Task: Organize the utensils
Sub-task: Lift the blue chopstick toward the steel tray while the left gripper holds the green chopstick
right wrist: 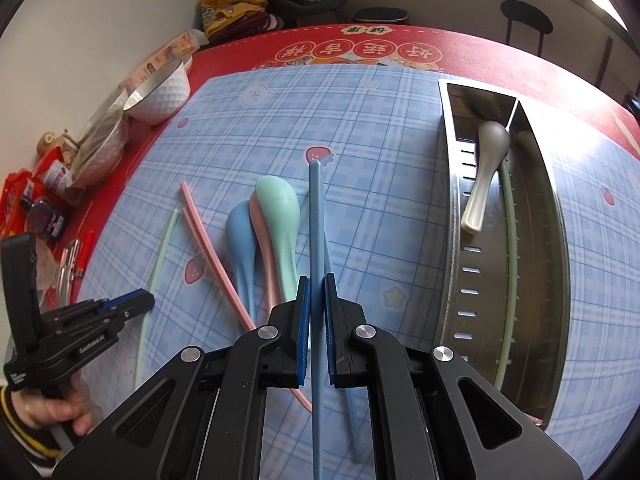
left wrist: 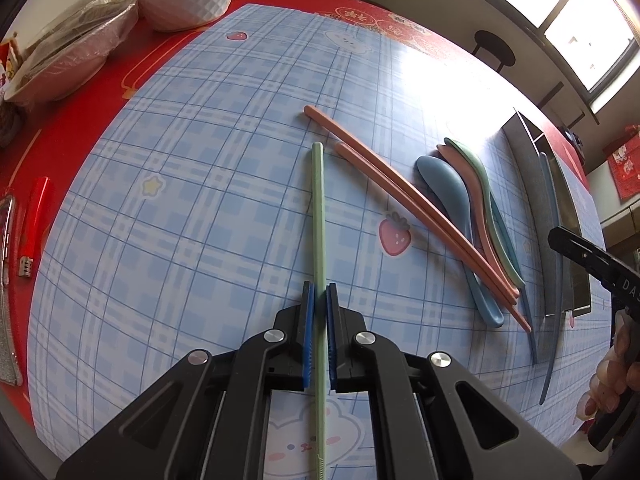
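My left gripper is shut on a pale green chopstick whose far end rests on the blue plaid mat. My right gripper is shut on a blue chopstick that points away from me. A second blue chopstick lies on the mat beneath it. Green, pink and blue spoons lie nested beside two pink chopsticks. The steel tray on the right holds a white spoon and a green chopstick. The left gripper shows at the lower left.
A white bowl and a wrapped bowl stand on the red tablecloth at the far left, with snack packets and a red lighter near them. A black stool stands beyond the table. A hand holds the right gripper's handle.
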The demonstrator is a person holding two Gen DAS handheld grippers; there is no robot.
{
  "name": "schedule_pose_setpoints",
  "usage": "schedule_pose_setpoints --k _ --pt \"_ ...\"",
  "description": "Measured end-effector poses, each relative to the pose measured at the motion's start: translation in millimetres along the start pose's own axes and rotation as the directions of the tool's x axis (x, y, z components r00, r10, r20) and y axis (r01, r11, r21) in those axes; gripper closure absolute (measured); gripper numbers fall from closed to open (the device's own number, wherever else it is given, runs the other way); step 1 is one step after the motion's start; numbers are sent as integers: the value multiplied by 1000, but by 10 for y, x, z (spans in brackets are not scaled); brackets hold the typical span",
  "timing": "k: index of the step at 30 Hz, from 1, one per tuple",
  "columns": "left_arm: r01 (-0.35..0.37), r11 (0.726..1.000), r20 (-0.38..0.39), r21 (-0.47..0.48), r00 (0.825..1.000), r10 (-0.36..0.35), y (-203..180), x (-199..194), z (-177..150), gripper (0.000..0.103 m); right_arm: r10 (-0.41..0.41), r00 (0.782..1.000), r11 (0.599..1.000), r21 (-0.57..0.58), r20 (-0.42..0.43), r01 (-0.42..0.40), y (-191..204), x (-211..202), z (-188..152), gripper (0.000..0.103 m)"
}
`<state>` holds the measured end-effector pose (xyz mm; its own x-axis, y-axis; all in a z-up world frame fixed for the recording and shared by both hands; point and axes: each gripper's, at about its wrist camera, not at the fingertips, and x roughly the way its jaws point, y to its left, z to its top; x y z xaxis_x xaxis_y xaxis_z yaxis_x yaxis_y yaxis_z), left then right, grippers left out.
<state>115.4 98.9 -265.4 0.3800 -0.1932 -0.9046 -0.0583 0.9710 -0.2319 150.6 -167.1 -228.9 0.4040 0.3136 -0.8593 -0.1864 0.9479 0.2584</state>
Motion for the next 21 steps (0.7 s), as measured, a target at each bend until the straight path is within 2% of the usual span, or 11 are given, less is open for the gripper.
schedule_pose_setpoints --k 2,6,21 --pt "12 999 1 -41 1000 -11 69 -38 13 97 9 1000 1000 9 13 -9 -34 -76 -25 96" --pt "5 998 32 -55 999 -3 125 -190 24 97 18 999 999 29 35 -19 -112 -190 -67 96" --pt "59 998 113 27 992 -62 -333 -619 58 97 60 993 988 132 105 -74 -426 -428 -147 96"
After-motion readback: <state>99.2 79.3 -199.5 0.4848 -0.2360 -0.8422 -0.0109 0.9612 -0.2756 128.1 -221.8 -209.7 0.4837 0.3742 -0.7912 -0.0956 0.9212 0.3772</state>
